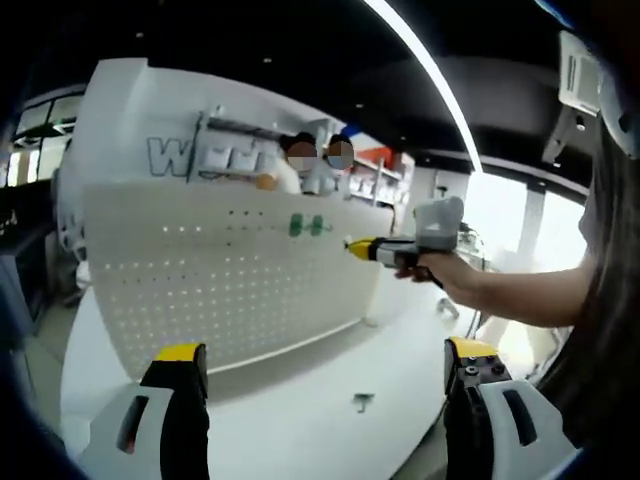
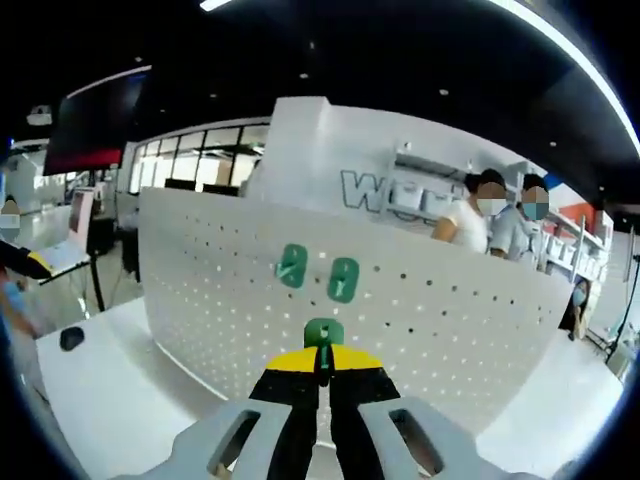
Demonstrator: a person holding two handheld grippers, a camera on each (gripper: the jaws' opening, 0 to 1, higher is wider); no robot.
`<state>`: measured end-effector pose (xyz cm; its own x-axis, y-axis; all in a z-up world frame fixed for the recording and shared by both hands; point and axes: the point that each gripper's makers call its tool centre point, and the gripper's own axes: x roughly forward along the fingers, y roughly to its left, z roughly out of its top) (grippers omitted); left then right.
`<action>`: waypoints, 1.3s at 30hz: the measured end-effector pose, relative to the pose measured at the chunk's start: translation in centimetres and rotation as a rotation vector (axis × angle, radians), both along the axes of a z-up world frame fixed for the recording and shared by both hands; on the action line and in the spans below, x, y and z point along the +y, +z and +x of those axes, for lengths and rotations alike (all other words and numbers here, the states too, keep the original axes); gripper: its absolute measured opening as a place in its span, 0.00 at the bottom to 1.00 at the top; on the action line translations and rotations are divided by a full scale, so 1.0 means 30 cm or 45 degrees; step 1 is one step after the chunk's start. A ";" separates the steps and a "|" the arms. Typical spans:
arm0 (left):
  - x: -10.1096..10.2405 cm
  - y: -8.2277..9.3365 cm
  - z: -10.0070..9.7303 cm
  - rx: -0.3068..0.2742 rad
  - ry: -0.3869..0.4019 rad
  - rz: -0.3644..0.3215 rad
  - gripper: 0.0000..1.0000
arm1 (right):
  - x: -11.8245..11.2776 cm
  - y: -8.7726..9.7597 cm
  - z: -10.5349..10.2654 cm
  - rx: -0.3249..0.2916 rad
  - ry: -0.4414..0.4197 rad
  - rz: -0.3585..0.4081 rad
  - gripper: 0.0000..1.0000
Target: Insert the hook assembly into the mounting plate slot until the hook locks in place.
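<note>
Between the right gripper's (image 2: 322, 372) yellow-tipped jaws a small green hook (image 2: 323, 336) is pinched tight, the jaws pressed together on its lower edge. That hook sits right up in front of the white pegboard (image 2: 420, 330), which stands upright on the white surface (image 2: 110, 390); whether it touches the board I cannot tell. Just above it, two more green hooks (image 2: 318, 273) are already seated side by side on the board's face.

Over to the left gripper view: the left gripper (image 1: 325, 368) hangs wide open, jaws well apart, nothing between them. Ahead of it lies the white surface (image 1: 300, 420), with a small dark part (image 1: 363, 402) lying loose on it between the jaws and near the right one. Beyond stands the pegboard (image 1: 200, 280), and the two mounted hooks (image 1: 306, 226) show as green spots near its upper right. Coming in from the right, a person's hand (image 1: 450, 272) holds the right gripper (image 1: 352, 246) level, its yellow tip close to the board's right edge, just beside those green spots.

Behind the board, two people stand by a white wall with large grey letters (image 2: 385, 195).
</note>
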<state>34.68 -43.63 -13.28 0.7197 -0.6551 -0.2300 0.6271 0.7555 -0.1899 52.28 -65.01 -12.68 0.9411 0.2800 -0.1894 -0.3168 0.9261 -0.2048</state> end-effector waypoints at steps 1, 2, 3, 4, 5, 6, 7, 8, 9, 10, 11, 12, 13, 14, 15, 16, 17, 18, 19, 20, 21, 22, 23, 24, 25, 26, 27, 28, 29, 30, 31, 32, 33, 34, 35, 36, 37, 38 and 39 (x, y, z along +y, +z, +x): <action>0.000 0.001 0.000 -0.001 0.001 -0.001 1.00 | -0.004 0.000 0.006 0.000 -0.005 -0.002 0.00; 0.001 0.001 0.001 -0.001 0.002 -0.001 1.00 | -0.005 0.001 0.009 -0.001 -0.006 -0.001 0.00; 0.002 0.000 0.001 -0.001 0.003 0.001 1.00 | -0.008 0.003 0.013 -0.005 -0.012 -0.002 0.00; 0.004 -0.002 0.002 0.000 0.004 0.004 1.00 | -0.011 0.005 0.015 -0.008 -0.017 -0.002 0.00; 0.005 -0.005 0.003 0.002 0.005 0.005 1.00 | -0.016 0.007 0.018 -0.013 -0.026 0.002 0.00; 0.007 -0.010 0.006 0.008 0.009 0.003 1.00 | -0.019 0.008 0.020 -0.014 -0.033 0.008 0.00; 0.008 -0.011 0.007 0.008 0.011 0.002 1.00 | -0.023 0.007 0.024 -0.014 -0.039 0.011 0.00; 0.009 -0.012 0.008 0.010 0.012 0.002 1.00 | -0.029 0.008 0.029 -0.017 -0.048 0.016 0.00; 0.009 -0.012 0.008 0.009 0.013 0.004 1.00 | -0.032 0.008 0.032 -0.019 -0.053 0.020 0.00; 0.009 -0.013 0.009 0.009 0.013 0.006 1.00 | -0.038 0.011 0.039 -0.023 -0.061 0.028 0.00; 0.009 -0.013 0.010 0.010 0.012 0.005 1.00 | -0.042 0.014 0.044 -0.027 -0.066 0.028 0.00; 0.008 -0.013 0.011 0.011 0.012 0.004 1.00 | -0.048 0.020 0.051 -0.035 -0.075 0.030 0.00; 0.008 -0.014 0.012 0.012 0.013 0.004 1.00 | -0.052 0.025 0.056 -0.041 -0.079 0.031 0.00; 0.009 -0.016 0.014 0.013 0.014 0.007 1.00 | -0.057 0.031 0.064 -0.049 -0.086 0.031 0.00; 0.010 -0.017 0.016 0.013 0.016 0.009 1.00 | -0.062 0.035 0.070 -0.055 -0.093 0.034 0.00; 0.009 -0.016 0.017 0.013 0.016 0.007 1.00 | -0.067 0.040 0.076 -0.060 -0.098 0.040 0.00; 0.009 -0.016 0.018 0.014 0.016 0.006 1.00 | -0.072 0.044 0.085 -0.065 -0.106 0.043 0.00; 0.009 -0.017 0.020 0.016 0.015 0.006 1.00 | -0.075 0.046 0.091 -0.070 -0.111 0.034 0.00; 0.009 -0.018 0.021 0.016 0.016 0.006 1.00 | -0.080 0.044 0.099 -0.072 -0.118 0.015 0.00; 0.008 -0.018 0.023 0.016 0.015 0.005 1.00 | -0.083 0.043 0.104 -0.071 -0.120 0.015 0.00; 0.008 -0.019 0.025 0.018 0.016 0.001 1.00 | -0.088 0.043 0.109 -0.073 -0.126 0.022 0.00; 0.009 -0.021 0.028 0.019 0.017 -0.004 1.00 | -0.089 0.043 0.111 -0.073 -0.128 0.024 0.00; 0.010 -0.022 0.029 0.021 0.020 -0.004 1.00 | -0.092 0.041 0.117 -0.074 -0.131 0.020 0.00; 0.011 -0.023 0.031 0.022 0.021 -0.004 1.00 | -0.094 0.040 0.122 -0.075 -0.133 0.013 0.00; 0.012 -0.024 0.031 0.022 0.022 -0.004 1.00 | -0.094 0.040 0.124 -0.076 -0.134 0.009 0.00; 0.012 -0.024 0.032 0.022 0.022 -0.004 1.00 | -0.097 0.038 0.129 -0.077 -0.135 0.005 0.00; 0.013 -0.025 0.032 0.024 0.022 -0.003 1.00 | -0.098 0.037 0.132 -0.076 -0.136 0.006 0.00; 0.013 -0.027 0.033 0.025 0.022 -0.002 1.00 | -0.101 0.035 0.137 -0.076 -0.139 0.012 0.00; 0.014 -0.028 0.034 0.026 0.024 -0.002 1.00 | -0.104 0.035 0.140 -0.075 -0.142 0.015 0.00; 0.014 -0.029 0.035 0.027 0.024 -0.003 1.00 | -0.107 0.034 0.144 -0.075 -0.147 0.020 0.00; 0.014 -0.030 0.035 0.028 0.025 -0.003 1.00 | -0.109 0.035 0.147 -0.078 -0.150 0.021 0.00; 0.014 -0.031 0.036 0.029 0.026 -0.003 1.00 | -0.113 0.039 0.151 -0.083 -0.156 0.025 0.00; 0.014 -0.033 0.037 0.030 0.027 -0.002 1.00 | -0.115 0.042 0.154 -0.088 -0.159 0.029 0.00; 0.015 -0.033 0.038 0.031 0.028 -0.002 1.00 | -0.118 0.045 0.157 -0.092 -0.163 0.032 0.00; 0.014 -0.034 0.041 0.033 0.030 -0.005 1.00 | -0.124 0.048 0.164 -0.094 -0.173 0.045 0.00; 0.011 -0.034 0.043 0.034 0.031 -0.008 1.00 | -0.128 0.049 0.169 -0.095 -0.182 0.051 0.00; 0.006 -0.032 0.047 0.031 0.030 -0.011 1.00 | -0.133 0.051 0.174 -0.096 -0.191 0.062 0.00; 0.001 -0.031 0.050 0.031 0.027 -0.012 1.00 | -0.134 0.054 0.177 -0.099 -0.195 0.072 0.00; -0.007 -0.026 0.053 0.027 0.023 -0.016 1.00 | -0.135 0.059 0.179 -0.106 -0.199 0.075 0.00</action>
